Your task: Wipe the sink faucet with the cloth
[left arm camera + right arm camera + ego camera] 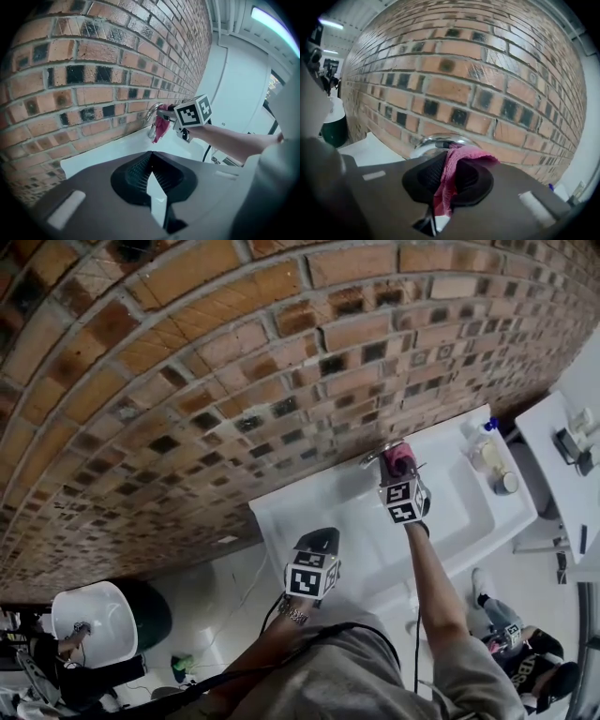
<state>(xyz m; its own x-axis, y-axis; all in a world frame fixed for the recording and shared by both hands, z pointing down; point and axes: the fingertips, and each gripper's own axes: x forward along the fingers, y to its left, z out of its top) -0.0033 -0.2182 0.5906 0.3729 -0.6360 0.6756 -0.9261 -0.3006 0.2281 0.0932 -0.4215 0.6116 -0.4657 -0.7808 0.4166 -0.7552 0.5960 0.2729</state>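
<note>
A chrome faucet [373,457] stands at the back of the white sink [309,512], against the brick wall. My right gripper [399,465] is shut on a pink cloth [397,461] and holds it against the faucet's spout. In the right gripper view the cloth [454,171] hangs between the shut jaws, with the curved faucet [433,143] just behind it. My left gripper [319,540] hovers over the sink's near left part, shut with nothing in it. In the left gripper view, the cloth [161,127] drapes off the faucet [153,112] beside the right gripper [168,114].
A soap bottle [485,448] with a blue cap and a small jar [505,483] stand at the sink's right end. A white shelf [562,474] lies further right. A second basin [94,620] and a green bin [155,613] are at the lower left.
</note>
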